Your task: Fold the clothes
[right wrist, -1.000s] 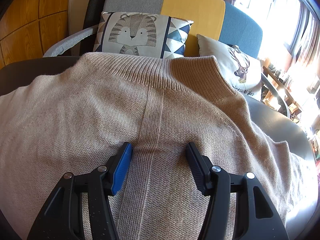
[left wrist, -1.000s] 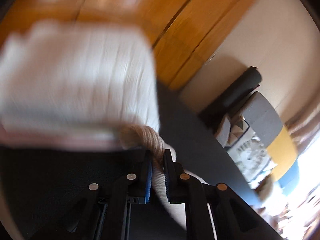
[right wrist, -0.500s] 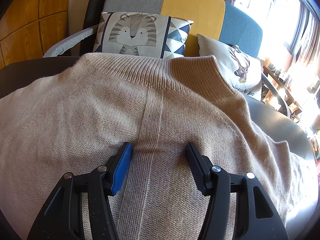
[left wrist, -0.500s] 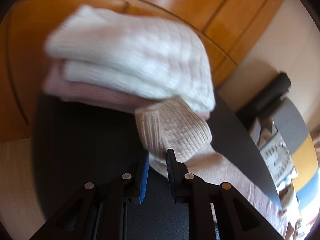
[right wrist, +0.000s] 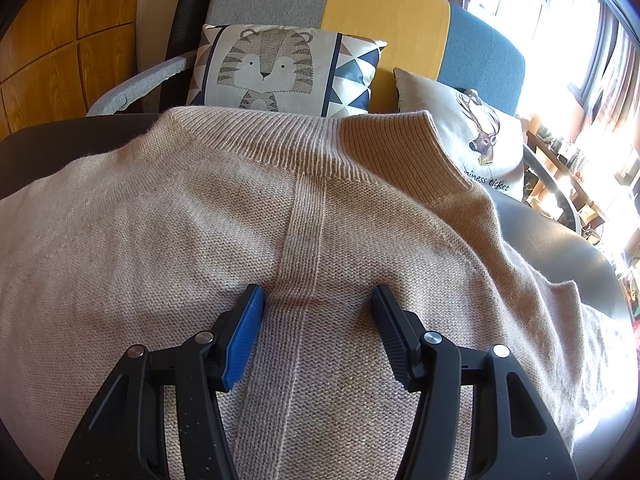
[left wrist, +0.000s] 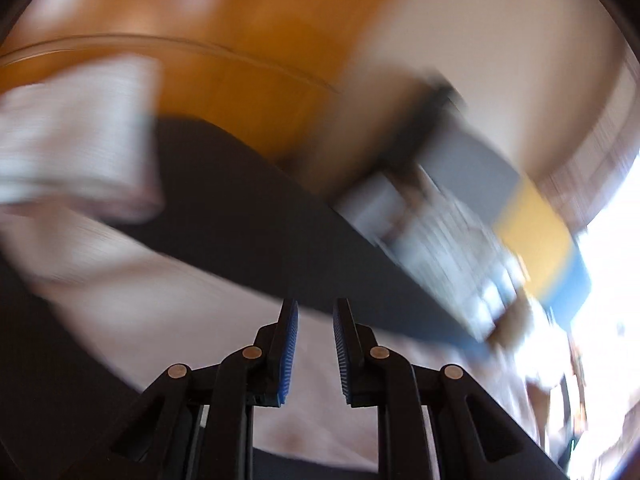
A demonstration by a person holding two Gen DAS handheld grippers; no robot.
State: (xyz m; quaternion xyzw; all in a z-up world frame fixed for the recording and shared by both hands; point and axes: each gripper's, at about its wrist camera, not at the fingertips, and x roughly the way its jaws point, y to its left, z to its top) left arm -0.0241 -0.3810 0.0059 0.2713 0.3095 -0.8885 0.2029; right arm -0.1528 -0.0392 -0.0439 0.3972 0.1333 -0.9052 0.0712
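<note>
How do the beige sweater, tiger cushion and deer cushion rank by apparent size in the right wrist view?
1. beige sweater, by far the largest, though nearest the camera.
2. tiger cushion.
3. deer cushion; partly hidden behind the sweater, so its order against the tiger cushion is unsure.

Orange wood panelling (right wrist: 52,40) covers the far left wall, divided by dark seams. A sofa (right wrist: 360,8) stands at the far side, its back in grey, yellow and blue sections. Two cushions lean against it: a tiger cushion (right wrist: 276,70) at left, a deer cushion (right wrist: 472,136) at right. Strong daylight enters through the window (right wrist: 560,12) at far right, with curtains (right wrist: 616,80) beside it. The left wrist view is motion-blurred.
</note>
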